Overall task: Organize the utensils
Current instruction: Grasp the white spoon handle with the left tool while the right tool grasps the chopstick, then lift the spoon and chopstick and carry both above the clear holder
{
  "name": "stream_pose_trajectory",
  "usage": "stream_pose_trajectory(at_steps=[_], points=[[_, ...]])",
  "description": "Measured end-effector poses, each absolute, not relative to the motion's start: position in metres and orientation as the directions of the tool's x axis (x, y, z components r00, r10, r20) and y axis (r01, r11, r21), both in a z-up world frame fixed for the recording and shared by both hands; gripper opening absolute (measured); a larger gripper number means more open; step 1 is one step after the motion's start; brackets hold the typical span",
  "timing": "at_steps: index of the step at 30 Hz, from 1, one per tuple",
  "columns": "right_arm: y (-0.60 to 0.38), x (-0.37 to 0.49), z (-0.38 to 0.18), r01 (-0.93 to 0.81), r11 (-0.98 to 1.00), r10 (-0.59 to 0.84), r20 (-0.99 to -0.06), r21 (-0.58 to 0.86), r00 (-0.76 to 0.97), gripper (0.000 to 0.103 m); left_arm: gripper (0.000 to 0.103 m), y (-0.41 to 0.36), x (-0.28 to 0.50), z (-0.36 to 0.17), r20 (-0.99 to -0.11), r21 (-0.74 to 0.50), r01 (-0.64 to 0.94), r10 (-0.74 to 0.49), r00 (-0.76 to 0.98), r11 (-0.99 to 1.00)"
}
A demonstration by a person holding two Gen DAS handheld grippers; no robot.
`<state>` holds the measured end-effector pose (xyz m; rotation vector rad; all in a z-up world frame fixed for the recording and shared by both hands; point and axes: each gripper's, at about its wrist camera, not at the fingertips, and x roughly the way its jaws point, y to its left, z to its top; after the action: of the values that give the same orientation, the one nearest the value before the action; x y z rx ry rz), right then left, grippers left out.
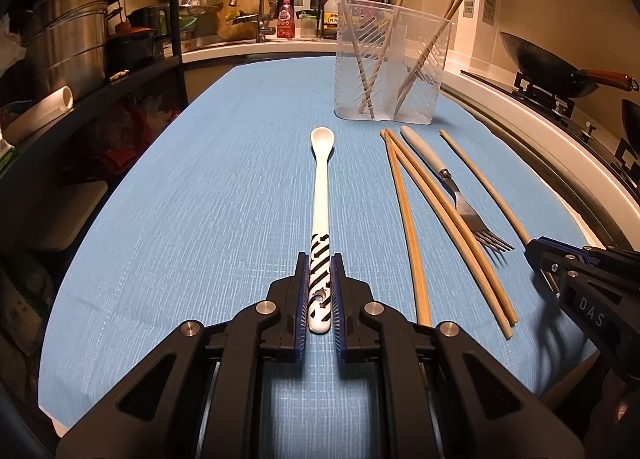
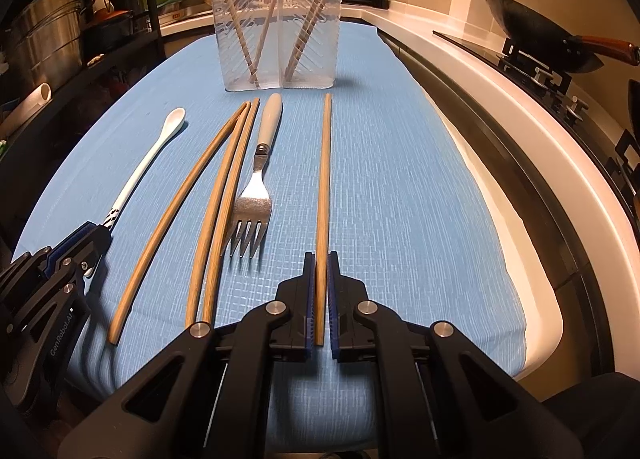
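A long white spoon (image 1: 321,195) with a black-striped handle end lies on the blue cloth (image 1: 200,199). My left gripper (image 1: 319,261) is shut on that striped end. My right gripper (image 2: 321,259) is shut on the near end of a single wooden chopstick (image 2: 325,163), which lies flat and points away. Between them lie three more wooden chopsticks (image 2: 224,195) and a fork (image 2: 256,187) with a pale grey handle, tines toward me. At the far end stands a clear plastic utensil holder (image 2: 280,31) with several chopsticks leaning in its two compartments.
To the right, a white counter edge (image 2: 520,107) runs along the cloth, with a dark wok (image 2: 536,35) on a stove behind it. On the left stands a black shelf rack (image 1: 132,71) with steel pots. A sink and bottles crowd the far counter.
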<state>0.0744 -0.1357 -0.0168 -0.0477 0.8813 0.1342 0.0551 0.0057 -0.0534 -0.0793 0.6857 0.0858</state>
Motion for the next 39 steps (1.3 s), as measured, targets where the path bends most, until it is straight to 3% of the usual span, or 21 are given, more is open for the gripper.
stream_pose_trajectory(at_steps=[22,39], points=[[-0.145,0.074,-0.009,-0.113,0.993,0.107,-0.749,0.043,0.654,0.005,0.011,0.013,0.054,-0.048,-0.64,-0.064,-0.098,0.035,0.768,0.993],[-0.159,0.052,0.082,-0.153,0.987,0.147,-0.642,0.047,0.752,0.005,0.01,0.031,0.034,0.039,-0.469,-0.025,-0.032,0.017,0.883,0.999]])
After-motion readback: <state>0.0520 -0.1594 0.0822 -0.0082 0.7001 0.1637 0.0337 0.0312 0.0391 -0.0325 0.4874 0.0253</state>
